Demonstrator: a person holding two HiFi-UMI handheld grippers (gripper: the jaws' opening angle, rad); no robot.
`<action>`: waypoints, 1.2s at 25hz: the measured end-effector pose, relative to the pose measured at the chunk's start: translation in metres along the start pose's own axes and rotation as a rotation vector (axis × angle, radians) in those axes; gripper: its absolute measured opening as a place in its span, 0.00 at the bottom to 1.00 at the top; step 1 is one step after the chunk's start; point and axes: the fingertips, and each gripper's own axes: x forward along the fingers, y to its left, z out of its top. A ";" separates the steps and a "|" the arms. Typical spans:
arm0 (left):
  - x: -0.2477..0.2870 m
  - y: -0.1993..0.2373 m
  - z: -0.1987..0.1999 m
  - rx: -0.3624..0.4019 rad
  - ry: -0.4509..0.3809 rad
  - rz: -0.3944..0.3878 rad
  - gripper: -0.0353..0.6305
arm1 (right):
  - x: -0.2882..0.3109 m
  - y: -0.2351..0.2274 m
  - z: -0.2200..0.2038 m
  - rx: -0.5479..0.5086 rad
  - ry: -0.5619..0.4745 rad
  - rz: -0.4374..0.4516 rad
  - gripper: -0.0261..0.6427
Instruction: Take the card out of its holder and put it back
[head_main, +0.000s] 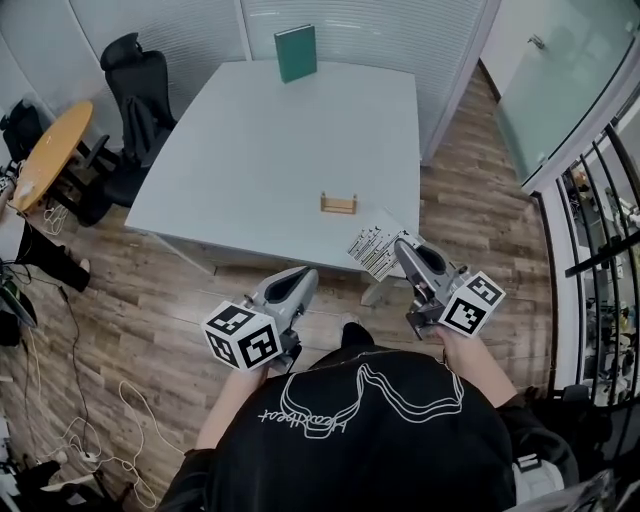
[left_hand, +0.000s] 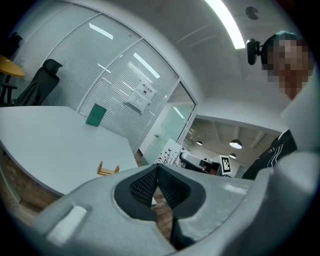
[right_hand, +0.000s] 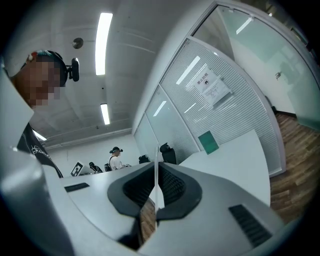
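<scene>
A small wooden card holder (head_main: 338, 204) stands empty near the front edge of the white table (head_main: 250, 150); it also shows in the left gripper view (left_hand: 108, 170). My right gripper (head_main: 402, 246) is shut on a white printed card (head_main: 376, 250), held just off the table's front right corner. In the right gripper view the card (right_hand: 157, 186) is edge-on between the pads. My left gripper (head_main: 306, 274) hangs in front of the table with its jaws together and nothing in them. From the left gripper (left_hand: 156, 169) I see the card (left_hand: 169, 152) and the right gripper (left_hand: 196, 161).
A green book (head_main: 296, 52) stands upright at the table's far edge. A black office chair (head_main: 135, 95) and a round yellow table (head_main: 45, 150) are at the left. Cables (head_main: 90, 440) lie on the wooden floor. A glass wall (head_main: 560, 90) runs along the right.
</scene>
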 end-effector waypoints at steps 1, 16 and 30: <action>0.002 0.000 -0.001 0.000 0.001 -0.001 0.07 | 0.000 -0.001 0.000 -0.001 0.001 0.001 0.07; 0.042 0.019 -0.002 -0.030 0.027 0.030 0.07 | 0.021 -0.042 0.014 -0.012 0.027 0.039 0.08; 0.129 0.082 0.031 -0.105 0.038 0.138 0.07 | 0.107 -0.139 0.040 0.007 0.106 0.146 0.08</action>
